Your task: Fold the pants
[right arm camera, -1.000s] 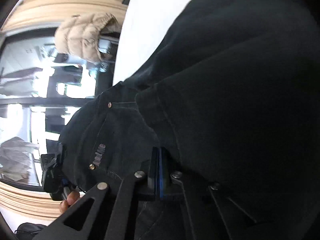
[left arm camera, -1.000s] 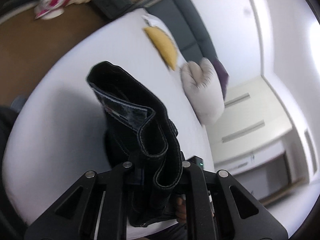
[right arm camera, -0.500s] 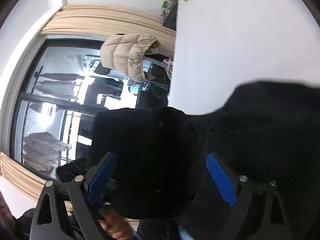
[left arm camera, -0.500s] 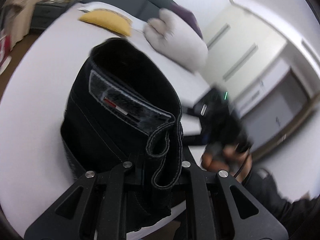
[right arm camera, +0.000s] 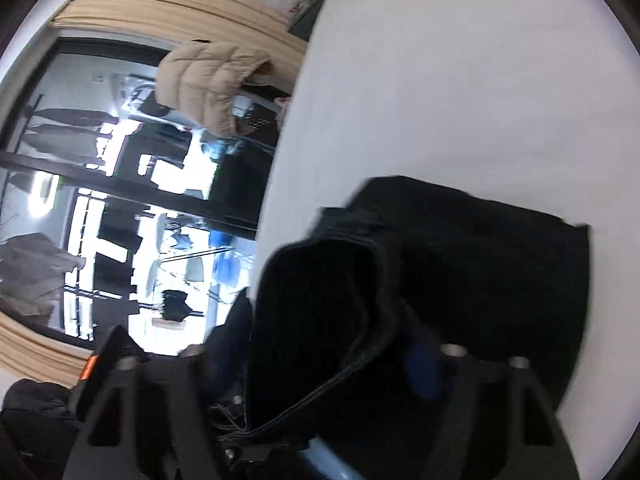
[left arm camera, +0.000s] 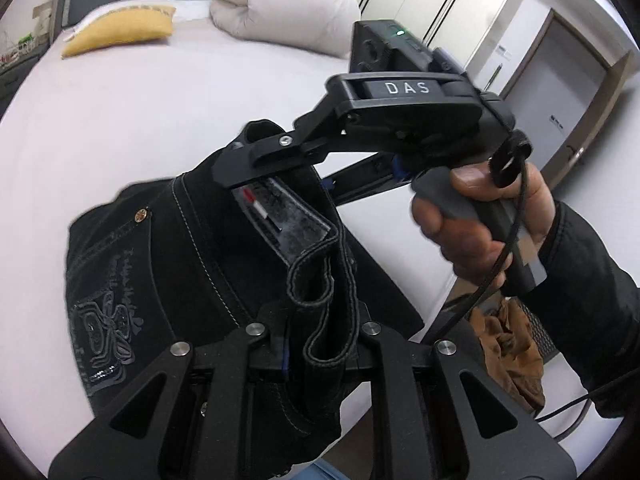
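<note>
Black jeans [left arm camera: 168, 264] with a rivet, pocket embroidery and an inner label lie bunched at the near edge of a white bed [left arm camera: 132, 96]. My left gripper [left arm camera: 316, 344] is shut on the waistband fold. My right gripper [left arm camera: 276, 164] reaches in from the right over the far part of the waistband, one finger above the cloth and one below. In the right wrist view the jeans [right arm camera: 472, 264] bulge up between its fingers [right arm camera: 420, 364]; the frame is blurred, so its grip on the cloth is unclear.
A yellow cushion [left arm camera: 120, 34] and a rolled pale duvet [left arm camera: 284, 8] lie at the head of the bed. White wardrobes and a door [left arm camera: 560, 96] stand to the right. A beige jacket [right arm camera: 212, 80] hangs by a large window beyond the bed's edge.
My right gripper let go of the pants, opened and moved to the waistband beside my left gripper. My left gripper kept its hold and swung toward the wardrobes.
</note>
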Demonstrator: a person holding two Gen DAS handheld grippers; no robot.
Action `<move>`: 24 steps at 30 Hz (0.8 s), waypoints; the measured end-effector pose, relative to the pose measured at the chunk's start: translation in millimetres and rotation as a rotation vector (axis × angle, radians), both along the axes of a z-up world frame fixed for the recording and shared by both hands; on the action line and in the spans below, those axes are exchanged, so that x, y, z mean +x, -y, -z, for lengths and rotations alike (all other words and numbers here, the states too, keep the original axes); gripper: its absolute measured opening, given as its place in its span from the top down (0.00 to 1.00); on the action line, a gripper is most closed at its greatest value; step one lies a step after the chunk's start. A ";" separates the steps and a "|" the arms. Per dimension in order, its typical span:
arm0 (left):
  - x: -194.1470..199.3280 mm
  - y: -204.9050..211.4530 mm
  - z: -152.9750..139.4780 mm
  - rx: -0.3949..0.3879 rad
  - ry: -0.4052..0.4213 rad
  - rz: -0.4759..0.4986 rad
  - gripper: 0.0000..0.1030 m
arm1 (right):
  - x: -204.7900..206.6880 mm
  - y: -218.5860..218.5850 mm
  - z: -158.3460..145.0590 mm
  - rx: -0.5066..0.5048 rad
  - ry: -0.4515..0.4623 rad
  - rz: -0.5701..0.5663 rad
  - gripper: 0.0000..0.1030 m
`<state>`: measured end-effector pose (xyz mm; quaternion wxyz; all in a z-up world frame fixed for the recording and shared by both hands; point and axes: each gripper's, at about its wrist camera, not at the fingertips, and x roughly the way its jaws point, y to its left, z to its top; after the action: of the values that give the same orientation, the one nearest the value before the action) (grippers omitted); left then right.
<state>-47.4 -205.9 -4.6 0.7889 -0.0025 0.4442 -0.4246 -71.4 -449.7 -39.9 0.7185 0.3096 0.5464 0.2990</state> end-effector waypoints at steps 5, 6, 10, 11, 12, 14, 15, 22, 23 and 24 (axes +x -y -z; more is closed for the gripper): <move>6.2 32.2 4.6 0.034 -0.004 0.013 0.87 | -7.5 34.2 5.9 -0.040 0.034 0.042 0.67; 6.3 40.1 5.1 0.037 -0.003 0.017 0.87 | -8.8 38.3 5.1 -0.053 0.041 0.049 0.73; 7.1 69.5 4.6 0.056 0.020 0.049 0.87 | -12.4 61.1 5.2 -0.093 0.059 0.092 0.82; 5.7 79.6 6.7 0.066 0.023 0.061 0.87 | -15.0 67.7 5.8 -0.099 0.062 0.097 0.83; 5.8 79.9 7.4 0.073 0.025 0.069 0.87 | -17.0 72.3 6.6 -0.105 0.062 0.102 0.83; 3.8 86.4 12.3 0.092 0.036 0.092 0.87 | -21.2 79.8 10.7 -0.116 0.057 0.114 0.84; 1.7 91.9 13.8 0.099 0.038 0.104 0.87 | -24.4 84.0 13.5 -0.116 0.053 0.121 0.84; -10.0 116.1 42.5 0.177 0.061 0.164 0.85 | -43.5 105.0 43.4 -0.095 0.012 0.187 0.84; -11.6 121.2 48.1 0.187 0.069 0.178 0.82 | -43.1 107.4 49.7 -0.092 0.006 0.197 0.84; -11.8 124.7 52.6 0.188 0.072 0.189 0.77 | -42.5 109.9 56.6 -0.083 -0.005 0.208 0.84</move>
<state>-59.2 -330.6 -57.2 0.7576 0.1287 0.4515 -0.4535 -113.9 -559.6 -96.5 0.7564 0.3354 0.5251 0.1991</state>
